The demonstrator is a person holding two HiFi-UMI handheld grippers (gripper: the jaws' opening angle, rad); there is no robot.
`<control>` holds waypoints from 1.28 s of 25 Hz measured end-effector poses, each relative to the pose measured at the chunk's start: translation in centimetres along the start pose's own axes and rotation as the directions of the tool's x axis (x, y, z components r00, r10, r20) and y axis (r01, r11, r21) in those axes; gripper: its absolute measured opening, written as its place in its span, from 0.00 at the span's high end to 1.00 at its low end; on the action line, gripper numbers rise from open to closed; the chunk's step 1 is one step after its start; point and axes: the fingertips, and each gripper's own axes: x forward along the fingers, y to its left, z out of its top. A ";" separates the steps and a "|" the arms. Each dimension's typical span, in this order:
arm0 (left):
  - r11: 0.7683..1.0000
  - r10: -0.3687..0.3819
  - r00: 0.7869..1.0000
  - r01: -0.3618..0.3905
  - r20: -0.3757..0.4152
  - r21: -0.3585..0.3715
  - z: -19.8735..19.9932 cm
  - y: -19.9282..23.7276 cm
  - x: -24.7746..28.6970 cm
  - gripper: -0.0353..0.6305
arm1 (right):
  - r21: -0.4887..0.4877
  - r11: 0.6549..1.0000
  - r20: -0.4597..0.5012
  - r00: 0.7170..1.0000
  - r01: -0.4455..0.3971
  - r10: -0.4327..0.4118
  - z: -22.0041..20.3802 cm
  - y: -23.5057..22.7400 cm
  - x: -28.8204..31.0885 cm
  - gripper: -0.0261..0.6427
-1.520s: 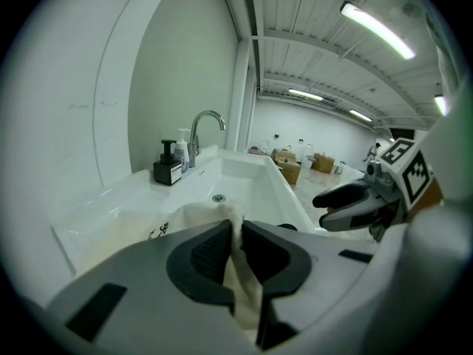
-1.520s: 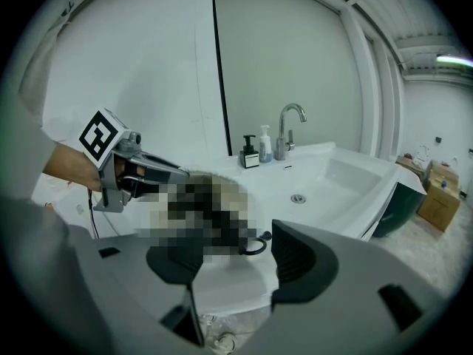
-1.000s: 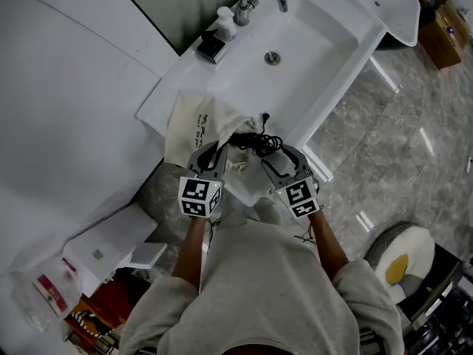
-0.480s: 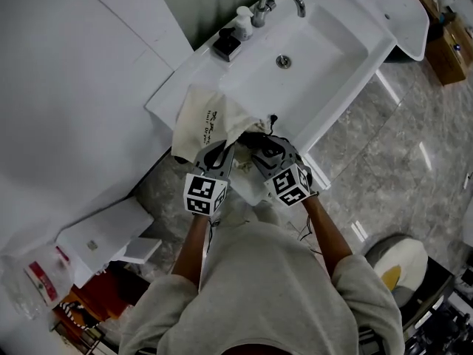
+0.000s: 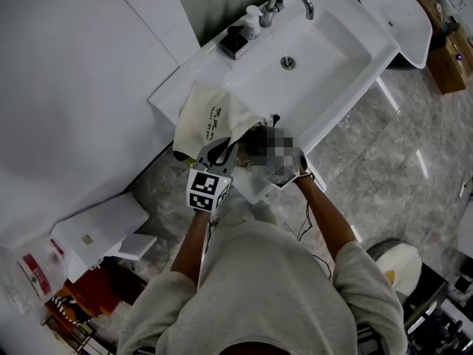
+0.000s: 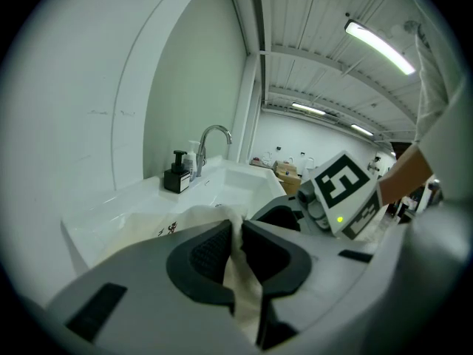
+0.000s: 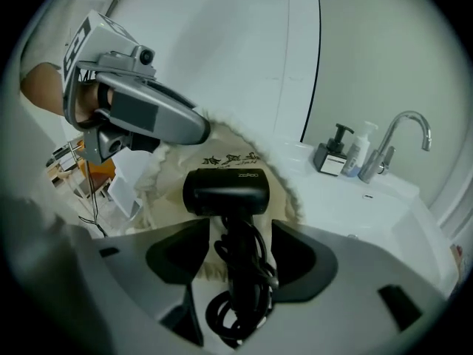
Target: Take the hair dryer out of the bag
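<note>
Right gripper view: hair dryer [image 7: 225, 191] between parted right claw [image 7: 238, 228]

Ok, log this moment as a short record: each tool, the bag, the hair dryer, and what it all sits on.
left tool: shut on a fold of the bag at its edge
right tool: jaws apart on either side of the hair dryer handle, a gap showing beside it
hair dryer: black, cord bundled along the handle, lying on the cloth at the bag's open mouth
bag: cream cloth with dark print
surface: white sink counter, bag beside the basin
task: dryer not yet gripped
</note>
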 end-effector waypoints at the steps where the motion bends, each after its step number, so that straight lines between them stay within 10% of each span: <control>1: 1.000 0.000 1.000 0.000 0.000 -0.001 0.0 0.0 0.0 0.88 | -0.010 1.000 -0.009 1.000 -0.010 0.010 0.0 0.0 0.4 0.59; 32: 0.999 -0.021 1.000 0.021 0.010 -0.029 -0.3 -0.1 0.3 0.88 | -0.033 0.985 -0.332 0.931 -0.170 0.150 -1.9 0.7 6.1 0.56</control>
